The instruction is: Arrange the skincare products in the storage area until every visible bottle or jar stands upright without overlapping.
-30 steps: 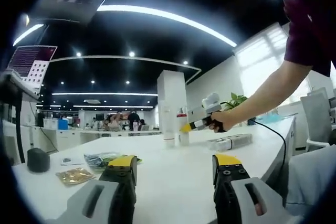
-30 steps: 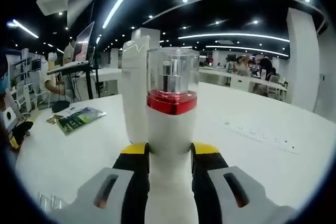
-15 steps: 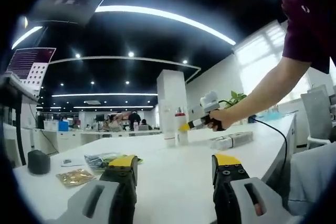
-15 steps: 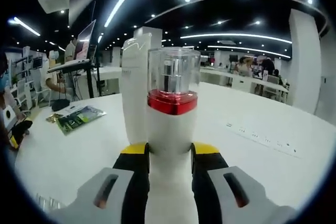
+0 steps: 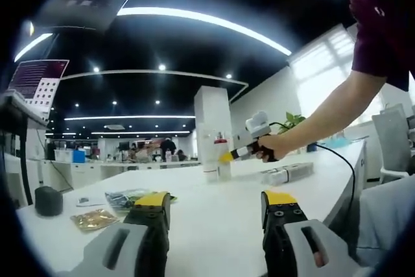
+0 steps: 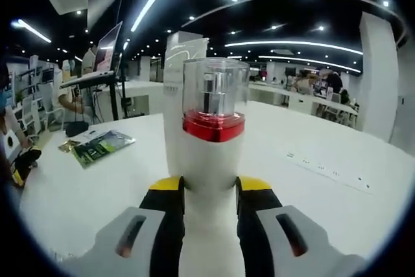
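Over on the white table [image 5: 214, 215], the left gripper [image 5: 216, 209] hangs with jaws apart, holding nothing. Farther right, the right gripper [image 6: 209, 192] clamps a smooth white pump bottle [image 6: 211, 154], red-collared under a clear cap, upright before a tall white tube [image 6: 183, 56]. Glossy office ceiling lights overhead.

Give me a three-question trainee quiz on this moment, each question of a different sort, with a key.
1. True or false: the right gripper is shut on the pump bottle.
2. What does the left gripper hold? A) a jar B) nothing C) a cable
3. Fill in: the band under the bottle's clear cap is ____.

Key: 1 true; 2 B; 3 red.
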